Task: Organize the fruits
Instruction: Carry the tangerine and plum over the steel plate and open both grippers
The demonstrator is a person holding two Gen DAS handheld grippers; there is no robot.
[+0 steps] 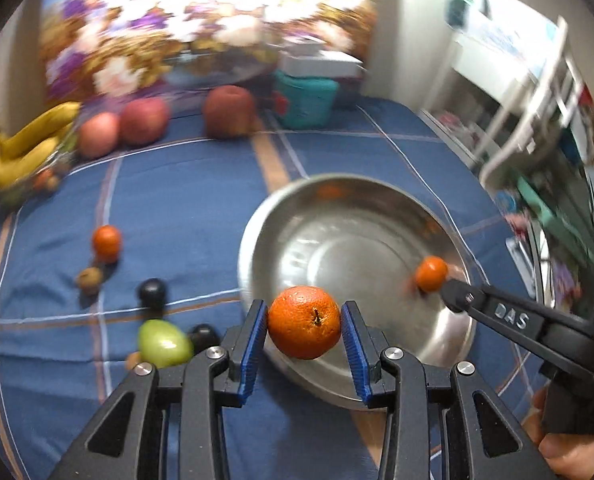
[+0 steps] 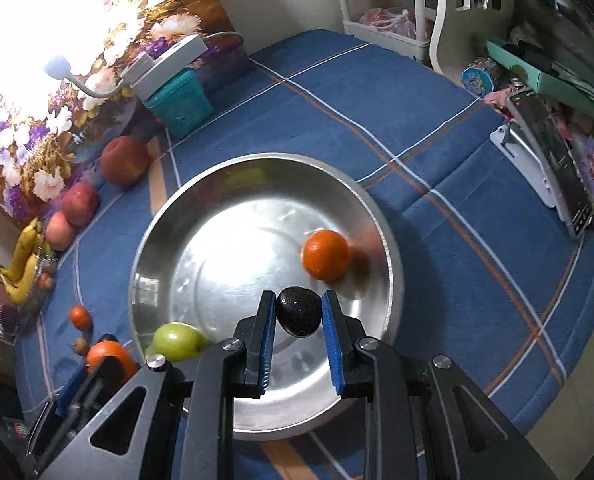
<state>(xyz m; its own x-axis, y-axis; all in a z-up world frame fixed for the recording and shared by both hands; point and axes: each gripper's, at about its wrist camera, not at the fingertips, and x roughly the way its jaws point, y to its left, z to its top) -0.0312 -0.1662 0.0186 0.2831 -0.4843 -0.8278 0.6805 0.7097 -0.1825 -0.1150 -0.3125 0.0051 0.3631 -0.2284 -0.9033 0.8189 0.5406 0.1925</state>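
Note:
My left gripper (image 1: 303, 316) is shut on an orange (image 1: 303, 322), held over the near rim of a steel bowl (image 1: 257, 232). In the right wrist view that gripper and its orange (image 2: 105, 354) sit at the lower left, beside the bowl (image 2: 145, 248). My right gripper (image 2: 299, 300) is shut on a dark round fruit (image 2: 299, 311) above the bowl's near side. One orange (image 2: 325, 254) lies inside the bowl at its right. In the left wrist view, this orange (image 1: 431, 273) is just beyond the tip of the right gripper (image 1: 453, 294).
On the blue checked cloth left of the bowl lie a green fruit (image 1: 164, 342), two dark fruits (image 1: 152, 292), a small brown fruit (image 1: 89, 279) and a small orange (image 1: 106, 241). Apples (image 1: 144, 120) and bananas (image 1: 29, 144) line the back left. A teal box (image 2: 177, 106) stands behind.

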